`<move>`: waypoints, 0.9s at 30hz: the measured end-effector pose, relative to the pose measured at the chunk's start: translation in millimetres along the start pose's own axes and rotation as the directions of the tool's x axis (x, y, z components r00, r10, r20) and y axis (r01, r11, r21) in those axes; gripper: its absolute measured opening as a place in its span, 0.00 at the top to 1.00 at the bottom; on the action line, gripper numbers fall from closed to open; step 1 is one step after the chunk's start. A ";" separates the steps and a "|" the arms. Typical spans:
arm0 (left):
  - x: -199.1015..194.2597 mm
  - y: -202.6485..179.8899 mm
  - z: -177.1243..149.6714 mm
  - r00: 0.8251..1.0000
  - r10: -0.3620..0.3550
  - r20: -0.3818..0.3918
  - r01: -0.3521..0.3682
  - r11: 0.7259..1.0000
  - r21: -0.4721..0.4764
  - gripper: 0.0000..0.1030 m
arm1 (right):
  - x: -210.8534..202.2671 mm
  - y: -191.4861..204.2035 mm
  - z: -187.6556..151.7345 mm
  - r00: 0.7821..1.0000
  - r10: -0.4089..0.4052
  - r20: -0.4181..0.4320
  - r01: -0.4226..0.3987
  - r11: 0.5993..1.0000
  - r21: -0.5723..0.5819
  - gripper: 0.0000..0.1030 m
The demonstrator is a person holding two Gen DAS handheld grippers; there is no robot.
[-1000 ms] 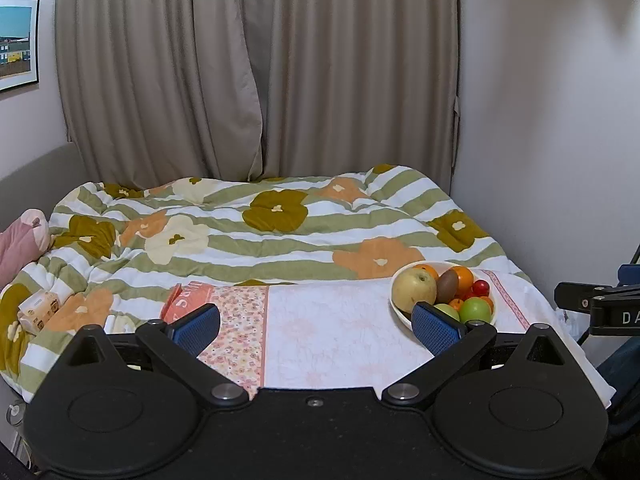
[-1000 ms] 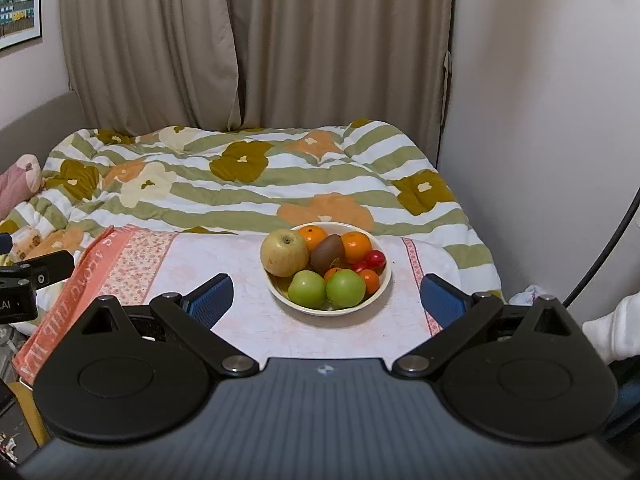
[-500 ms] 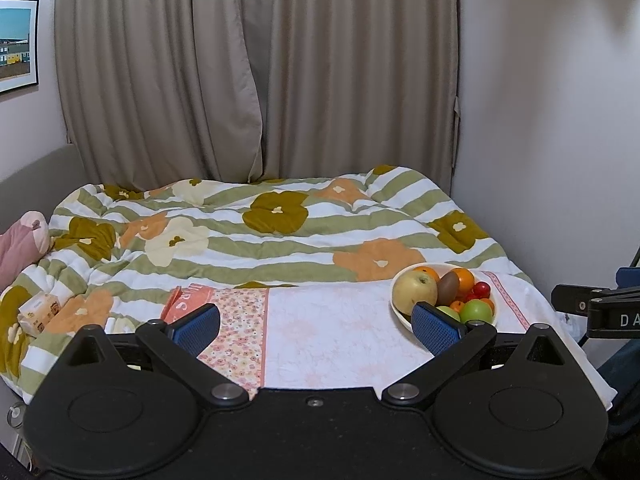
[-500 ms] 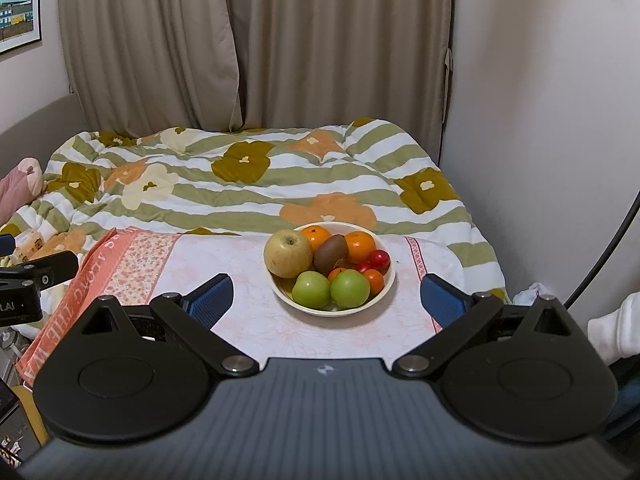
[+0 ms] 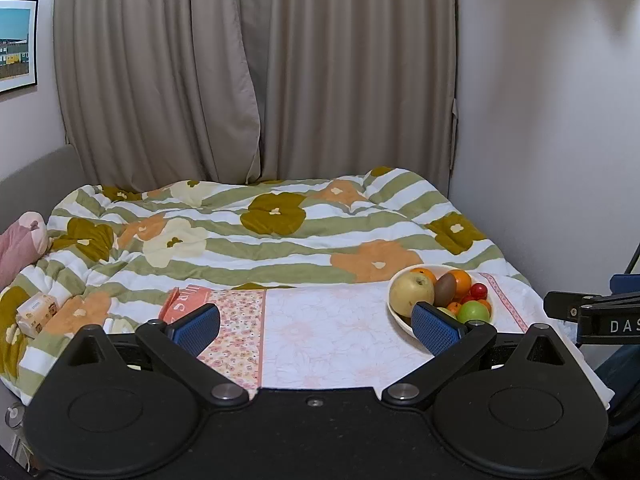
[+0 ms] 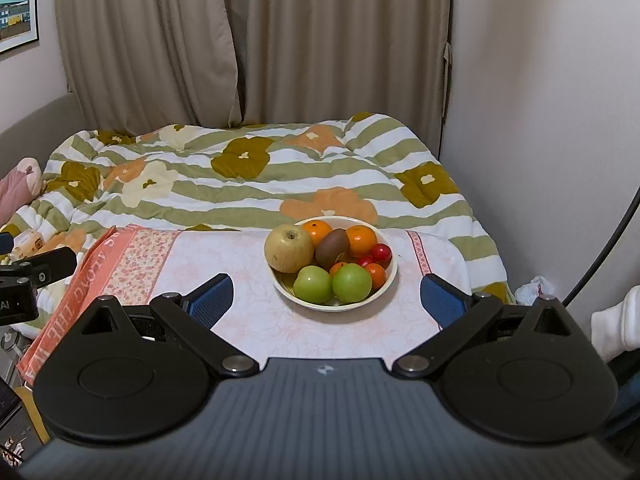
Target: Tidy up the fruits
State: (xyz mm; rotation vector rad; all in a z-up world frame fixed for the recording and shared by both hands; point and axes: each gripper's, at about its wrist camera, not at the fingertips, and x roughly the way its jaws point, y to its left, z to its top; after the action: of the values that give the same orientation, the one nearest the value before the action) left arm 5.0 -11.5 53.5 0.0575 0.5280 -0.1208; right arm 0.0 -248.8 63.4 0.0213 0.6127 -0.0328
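Note:
A cream bowl point(image 6: 390, 280) of fruit stands on a pink floral cloth point(image 6: 240, 264) on the bed. It holds a large yellow apple point(image 6: 289, 248), two green apples point(image 6: 352, 282), a kiwi point(image 6: 332, 248), oranges point(image 6: 361, 240) and small red fruits point(image 6: 381, 252). My right gripper point(image 6: 326, 300) is open and empty, just short of the bowl. My left gripper point(image 5: 316, 324) is open and empty, to the left of the bowl point(image 5: 400, 314); its right finger covers the bowl's near rim.
A striped flowered duvet point(image 6: 256, 184) covers the bed behind the cloth. A wall point(image 6: 540, 120) runs close on the right and curtains point(image 6: 248, 40) hang behind. A small packet point(image 5: 38, 312) and a pink plush point(image 5: 18, 244) lie at the left.
The right gripper has moved slightly closer to the bowl. The left gripper has barely moved. Both stay open.

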 end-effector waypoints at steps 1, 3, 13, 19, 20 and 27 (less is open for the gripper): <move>-0.2 0.0 0.1 1.000 0.001 0.000 -0.001 1.000 0.000 0.00 | 0.1 0.2 -0.6 1.000 0.001 0.000 -0.001 1.000 0.002 0.00; 0.1 0.7 0.1 1.000 0.002 -0.001 -0.002 1.000 0.002 0.00 | 0.4 -0.4 -0.7 1.000 0.000 -0.002 0.000 1.000 0.003 0.00; 0.3 0.5 0.7 1.000 0.006 -0.004 -0.006 1.000 0.003 0.00 | 1.1 0.3 -3.2 1.000 0.000 -0.009 0.000 1.000 0.004 0.00; 0.0 2.0 0.1 1.000 0.002 -0.004 -0.002 1.000 0.001 0.00 | 0.8 0.3 -3.5 1.000 0.001 -0.009 -0.001 1.000 0.007 0.00; 0.0 2.5 0.3 1.000 0.004 -0.006 -0.004 1.000 -0.002 0.00 | 1.2 -0.8 -2.7 1.000 -0.001 -0.009 0.001 1.000 0.006 0.00; -2.2 -4.1 0.7 0.999 0.046 0.015 -0.046 0.999 0.029 0.00 | 1.4 -1.5 -2.7 1.000 0.001 -0.009 -0.001 1.000 0.008 0.00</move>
State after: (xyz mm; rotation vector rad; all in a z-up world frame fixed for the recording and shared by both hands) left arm 2.9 -15.4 55.2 0.0972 0.5105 -0.0836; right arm -0.5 -250.2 60.3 0.0291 0.6219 -0.0345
